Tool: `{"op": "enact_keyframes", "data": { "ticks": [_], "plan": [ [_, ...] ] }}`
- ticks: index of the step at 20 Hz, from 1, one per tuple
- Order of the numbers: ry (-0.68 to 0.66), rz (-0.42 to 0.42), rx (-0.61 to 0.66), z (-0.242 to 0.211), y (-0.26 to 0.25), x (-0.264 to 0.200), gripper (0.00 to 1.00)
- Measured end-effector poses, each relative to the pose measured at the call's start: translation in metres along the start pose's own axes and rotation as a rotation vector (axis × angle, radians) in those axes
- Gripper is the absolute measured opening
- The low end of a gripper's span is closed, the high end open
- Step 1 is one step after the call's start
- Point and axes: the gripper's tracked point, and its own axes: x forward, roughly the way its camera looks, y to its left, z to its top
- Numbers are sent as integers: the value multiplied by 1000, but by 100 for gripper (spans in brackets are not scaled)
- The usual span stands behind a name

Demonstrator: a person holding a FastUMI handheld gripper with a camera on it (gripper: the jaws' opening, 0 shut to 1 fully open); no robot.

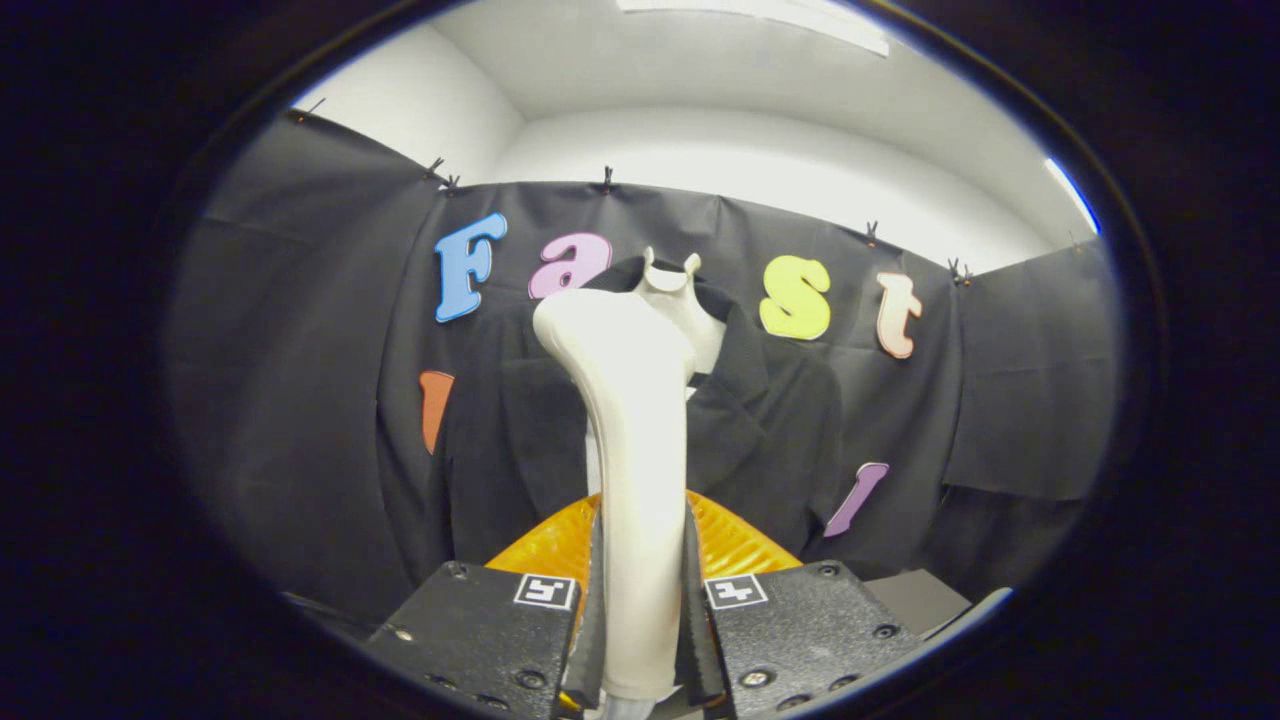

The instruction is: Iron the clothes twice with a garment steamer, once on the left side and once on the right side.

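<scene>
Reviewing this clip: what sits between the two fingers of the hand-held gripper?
In the gripper view, the white handle of the garment steamer stands between the fingers of the hand-held gripper, both pressing on it. Beyond hangs the dark jacket.

Walls: you face black cloth [1020, 400] hung in panels, pinned along its top edge by small clips [606, 180].
Upper wall: plain white wall [760, 165] rises above the cloth.
Ceiling: white ceiling [640, 60] carries a bright light panel [770, 15].
</scene>
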Motion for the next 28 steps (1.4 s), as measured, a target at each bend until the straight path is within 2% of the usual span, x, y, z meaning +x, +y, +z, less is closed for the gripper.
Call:
{"op": "enact_keyframes", "data": {
  "ticks": [5, 10, 22, 28],
  "plan": [
    [-6, -7, -49, 16, 34, 21, 34],
    [19, -39, -115, 10, 52, 38, 34],
    [51, -81, -240, -26, 60, 50, 34],
    [81, -78, -277, -67, 70, 32, 34]
  ]
}}
